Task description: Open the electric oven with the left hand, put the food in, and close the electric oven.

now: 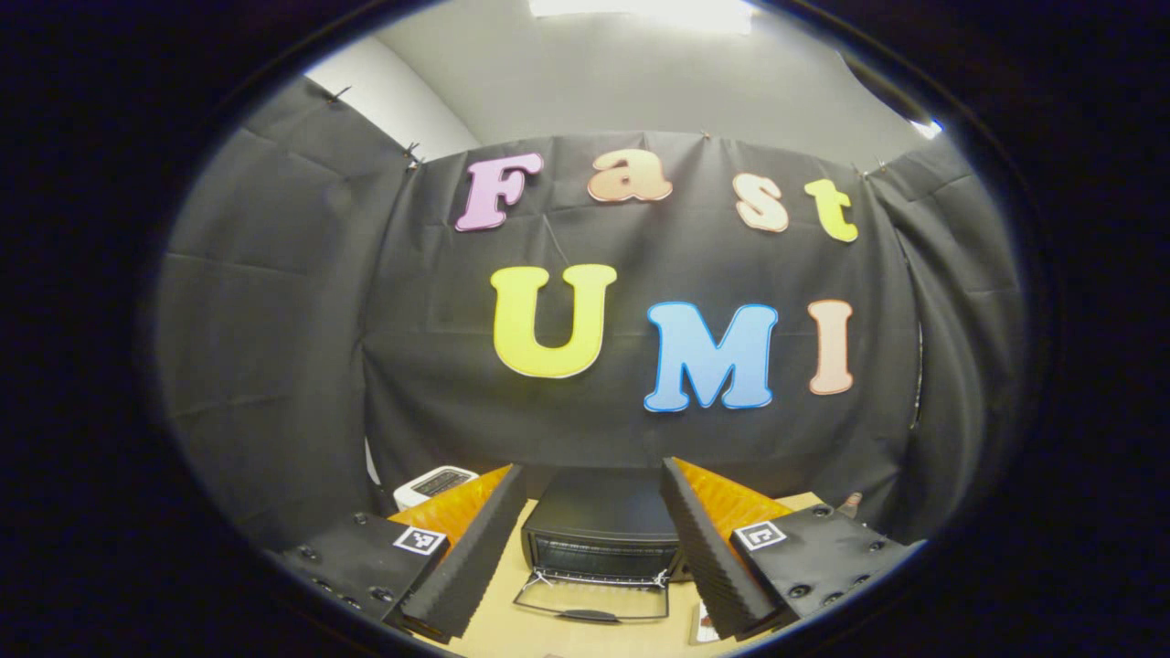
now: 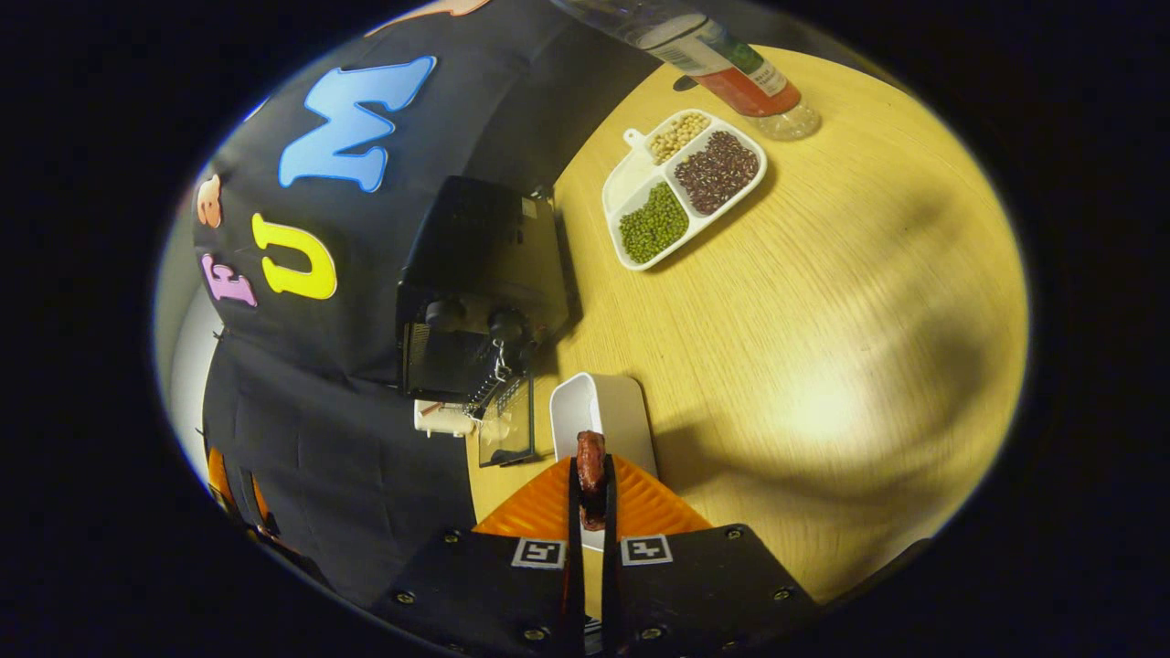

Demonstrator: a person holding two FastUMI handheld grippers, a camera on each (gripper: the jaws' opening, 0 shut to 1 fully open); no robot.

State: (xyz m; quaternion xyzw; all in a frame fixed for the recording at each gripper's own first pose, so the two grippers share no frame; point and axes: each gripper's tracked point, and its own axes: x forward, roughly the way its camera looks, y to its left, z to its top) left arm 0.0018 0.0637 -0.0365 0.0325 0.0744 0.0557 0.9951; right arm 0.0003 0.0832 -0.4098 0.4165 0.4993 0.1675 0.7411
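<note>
A small black electric oven [image 1: 599, 530] stands on the wooden table with its glass door [image 1: 592, 599] folded down flat. My left gripper [image 1: 594, 484] hangs open above and in front of it, nothing between its fingers. In the right gripper view the oven [image 2: 475, 292] sits at the table's far edge, its door [image 2: 510, 422] hanging open. My right gripper [image 2: 590, 471] is shut on a brown piece of food [image 2: 590, 464], held just above a white plate [image 2: 599, 411] near the oven door.
A white divided tray [image 2: 681, 187] of green, dark and pale beans lies farther along the wooden table [image 2: 823, 347]. A bottle [image 2: 722, 59] lies beyond it. A small white device [image 1: 434, 482] sits left of the oven against the black cloth.
</note>
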